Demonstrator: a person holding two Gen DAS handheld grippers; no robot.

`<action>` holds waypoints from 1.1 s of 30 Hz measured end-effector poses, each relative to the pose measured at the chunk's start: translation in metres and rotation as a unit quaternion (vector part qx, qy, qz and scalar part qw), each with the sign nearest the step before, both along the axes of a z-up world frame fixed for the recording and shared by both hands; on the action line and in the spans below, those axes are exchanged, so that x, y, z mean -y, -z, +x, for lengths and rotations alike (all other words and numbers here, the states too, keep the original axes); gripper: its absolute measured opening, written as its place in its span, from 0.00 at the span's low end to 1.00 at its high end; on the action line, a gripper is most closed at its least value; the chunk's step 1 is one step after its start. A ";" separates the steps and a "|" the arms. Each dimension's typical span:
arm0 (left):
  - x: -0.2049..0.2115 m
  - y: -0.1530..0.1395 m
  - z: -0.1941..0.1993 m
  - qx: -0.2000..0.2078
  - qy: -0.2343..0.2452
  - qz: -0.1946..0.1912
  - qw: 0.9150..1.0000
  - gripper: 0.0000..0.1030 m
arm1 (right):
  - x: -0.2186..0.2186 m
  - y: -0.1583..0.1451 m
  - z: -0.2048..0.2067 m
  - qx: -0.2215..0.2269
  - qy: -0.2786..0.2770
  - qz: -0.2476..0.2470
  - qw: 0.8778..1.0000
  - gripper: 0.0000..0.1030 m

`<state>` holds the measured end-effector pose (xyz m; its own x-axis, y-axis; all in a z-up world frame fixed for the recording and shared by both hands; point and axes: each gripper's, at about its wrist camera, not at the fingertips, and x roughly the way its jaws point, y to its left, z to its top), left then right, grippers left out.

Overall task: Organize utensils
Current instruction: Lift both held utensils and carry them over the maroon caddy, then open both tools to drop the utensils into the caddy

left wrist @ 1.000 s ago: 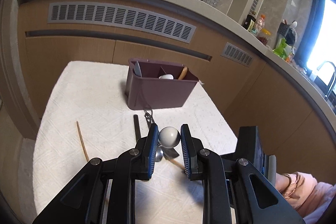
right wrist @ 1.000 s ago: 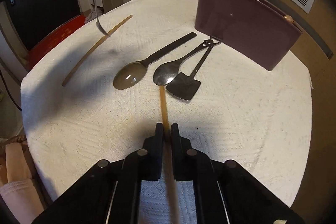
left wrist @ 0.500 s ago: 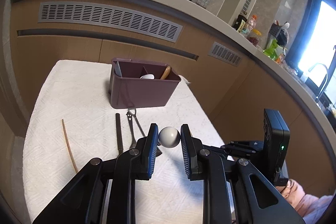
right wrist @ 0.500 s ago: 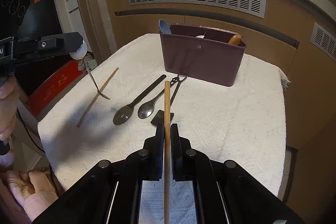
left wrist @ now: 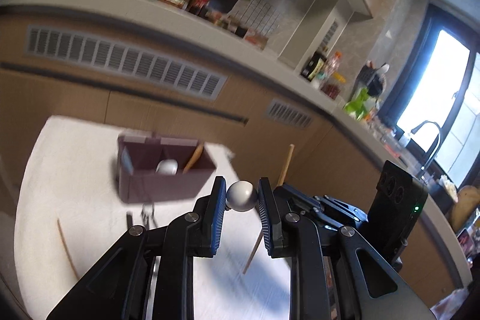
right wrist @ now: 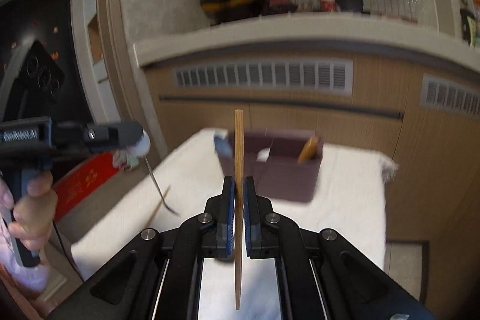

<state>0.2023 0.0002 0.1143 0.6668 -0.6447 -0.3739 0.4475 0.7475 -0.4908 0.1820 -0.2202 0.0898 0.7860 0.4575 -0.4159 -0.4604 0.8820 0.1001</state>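
Between the blue pads of the right gripper (right wrist: 238,191) stands a single wooden chopstick (right wrist: 238,158), clamped near its middle with the jaws all but touching; the stick rises straight above the fingertips and hangs below them over the white cloth. Off to that gripper's left, the left gripper (left wrist: 241,195) has its jaws a little apart and pressed on the round white knob (left wrist: 241,195) that ends a thin metal utensil (right wrist: 156,182), whose shaft dangles down and away from the knob in the right wrist view. A person's hand (right wrist: 33,212) grips the left tool's handle at the frame's left edge.

Beyond both grippers sits the maroon organizer box (right wrist: 288,176) on the white towel-covered table (left wrist: 75,170), its compartments already holding a white-ended piece (left wrist: 167,167), a wooden handle (left wrist: 193,158) leaning to the right, and a bluish piece (left wrist: 127,162) at the left end. On the cloth to the left lies a second chopstick (left wrist: 66,248), and dark utensil handles (left wrist: 129,219) show blurred just in front of the box. Behind the table run wooden cabinet fronts with vent grilles (right wrist: 262,77), under a pale counter (right wrist: 285,29).
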 end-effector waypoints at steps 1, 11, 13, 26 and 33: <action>-0.001 -0.011 0.010 0.012 -0.001 -0.008 1.000 0.22 | 0.000 -0.018 0.007 0.022 0.007 0.004 1.000 0.04; 0.003 -0.034 0.120 0.022 0.003 -0.047 0.999 0.22 | -0.010 -0.079 0.106 0.095 0.057 0.001 0.994 0.04; 0.003 -0.020 0.141 0.004 0.006 -0.050 0.999 0.22 | -0.011 -0.071 0.126 0.089 0.066 -0.003 0.994 0.04; -0.001 0.080 0.193 -0.100 -0.017 -0.029 0.994 0.22 | -0.012 0.022 0.195 0.000 0.076 -0.003 0.997 0.04; -0.011 0.092 0.174 -0.102 -0.012 -0.012 0.995 0.24 | -0.020 0.060 0.191 -0.050 0.071 -0.039 0.995 0.17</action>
<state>0.3764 0.0113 0.0228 0.5937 -0.6399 -0.4878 0.3198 0.7439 -0.5868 0.3727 -0.2005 0.0296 0.7934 0.3083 -0.5248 -0.3226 0.9442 0.0670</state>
